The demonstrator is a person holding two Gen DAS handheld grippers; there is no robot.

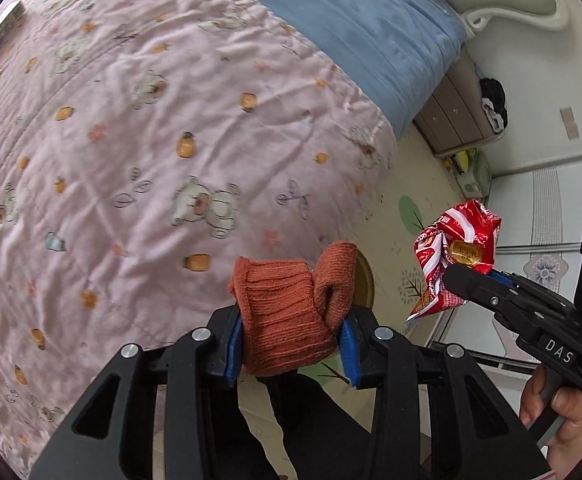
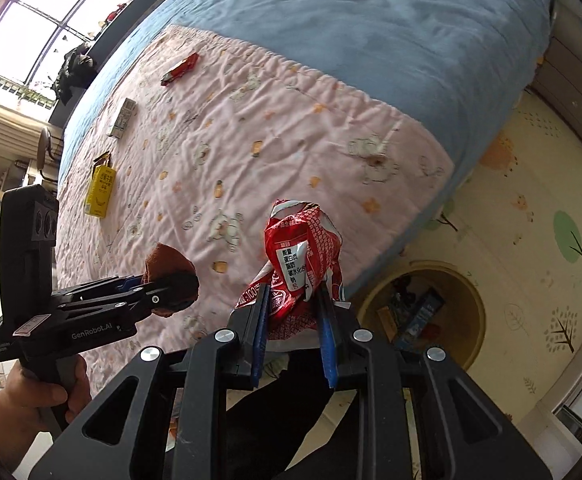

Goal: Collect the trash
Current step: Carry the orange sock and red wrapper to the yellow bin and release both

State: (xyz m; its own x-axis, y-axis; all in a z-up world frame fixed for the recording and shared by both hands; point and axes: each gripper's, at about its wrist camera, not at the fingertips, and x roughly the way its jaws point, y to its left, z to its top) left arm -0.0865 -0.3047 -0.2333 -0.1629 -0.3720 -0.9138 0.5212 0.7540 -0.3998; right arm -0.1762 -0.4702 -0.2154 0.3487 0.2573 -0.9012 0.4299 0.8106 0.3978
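Left gripper (image 1: 291, 344) clamped on rust-orange knitted sock (image 1: 287, 312); right gripper (image 2: 295, 328) clamped on crumpled red wrapper (image 2: 303, 268) — both over the bed edge, bin (image 2: 423, 316) below.

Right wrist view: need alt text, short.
The right gripper pinches a crumpled red snack wrapper over the edge of a pink quilt. Beside it, the left gripper holds a rust-brown sock; a round bin of trash sits on the floor.

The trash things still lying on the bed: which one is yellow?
The yellow drink carton, near the pink quilt's left edge. The flat wrapper farther up is red, and the box between them is pale grey.
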